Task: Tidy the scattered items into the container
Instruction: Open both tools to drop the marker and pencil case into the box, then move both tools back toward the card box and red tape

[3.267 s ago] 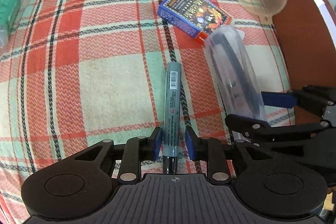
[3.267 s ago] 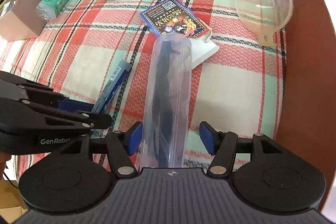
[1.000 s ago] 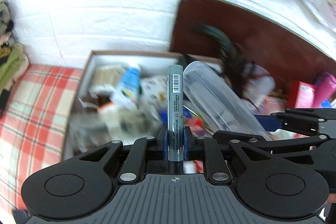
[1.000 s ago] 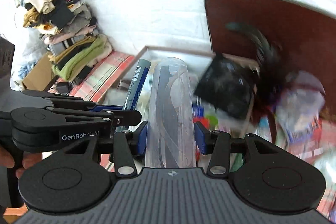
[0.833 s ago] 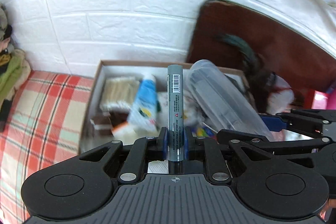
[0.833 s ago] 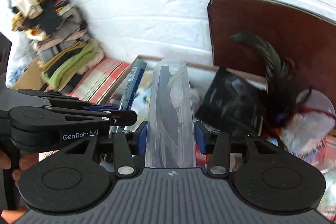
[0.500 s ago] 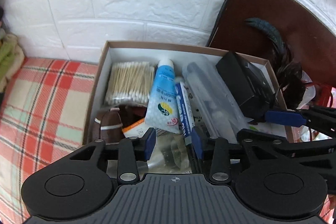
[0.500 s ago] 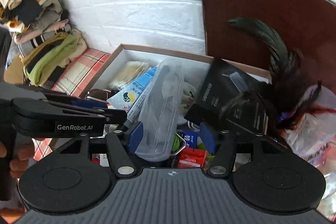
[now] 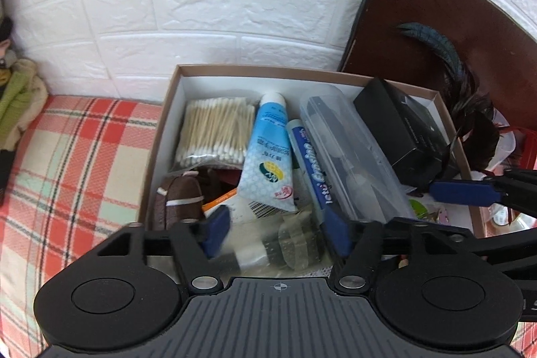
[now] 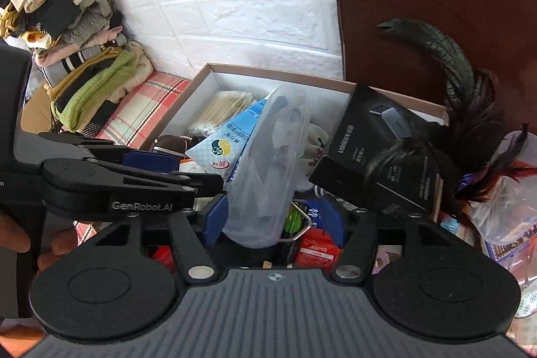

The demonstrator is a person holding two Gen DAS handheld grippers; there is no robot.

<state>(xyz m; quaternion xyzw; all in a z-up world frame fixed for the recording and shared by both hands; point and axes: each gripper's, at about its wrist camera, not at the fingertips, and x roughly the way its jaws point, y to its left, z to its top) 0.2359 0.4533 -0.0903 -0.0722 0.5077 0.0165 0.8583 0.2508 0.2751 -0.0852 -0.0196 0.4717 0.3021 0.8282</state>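
A brown-rimmed cardboard box (image 9: 174,109) with a white inside holds several items. The grey marker pen (image 9: 308,163) lies in it beside a blue tube (image 9: 268,156). My left gripper (image 9: 275,234) hangs over the box's near end. Its jaws are opening and hold nothing, and the pen's lower end lies by the right pad. The clear plastic case (image 10: 272,163) leans into the box between the fingers of my right gripper (image 10: 273,218). Those jaws are opening too, and the right pad (image 10: 332,220) stands off the case. My left gripper (image 10: 188,168) shows at the left of the right wrist view.
A black carton (image 10: 379,156) and dark feathers (image 10: 453,72) crowd the box's right side against a brown wooden board (image 9: 436,22). Cotton swabs (image 9: 214,133) fill the box's far left. Plaid cloth (image 9: 67,173) lies left of the box, folded clothes (image 10: 67,39) beyond it, and a white brick wall behind.
Both grippers carried the pen and the case over to the box and opened. The pen and the case dropped out of the jaws and now lie in the box.
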